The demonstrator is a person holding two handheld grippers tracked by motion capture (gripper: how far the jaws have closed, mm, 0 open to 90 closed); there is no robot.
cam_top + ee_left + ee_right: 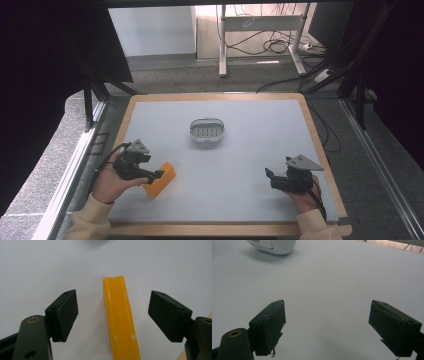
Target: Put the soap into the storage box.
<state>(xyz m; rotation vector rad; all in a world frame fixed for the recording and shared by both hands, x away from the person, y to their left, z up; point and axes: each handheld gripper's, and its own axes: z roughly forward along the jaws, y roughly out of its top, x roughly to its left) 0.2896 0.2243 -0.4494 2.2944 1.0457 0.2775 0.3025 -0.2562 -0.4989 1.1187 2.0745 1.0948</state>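
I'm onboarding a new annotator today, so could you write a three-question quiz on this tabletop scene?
1. True or false: the left claw has closed on the orange rectangular block.
2. Multiple choice: where does the small white oval plastic basket sit? A) near the middle of the grey table mat, toward its far side; B) at the mat's near right corner; C) on the floor.
3. Short answer: what lies between the jaws of the right claw?

Key
1. False: its jaws stand open on either side of the block, with a gap on each side.
2. A.
3. Nothing but bare mat; its jaws are open.
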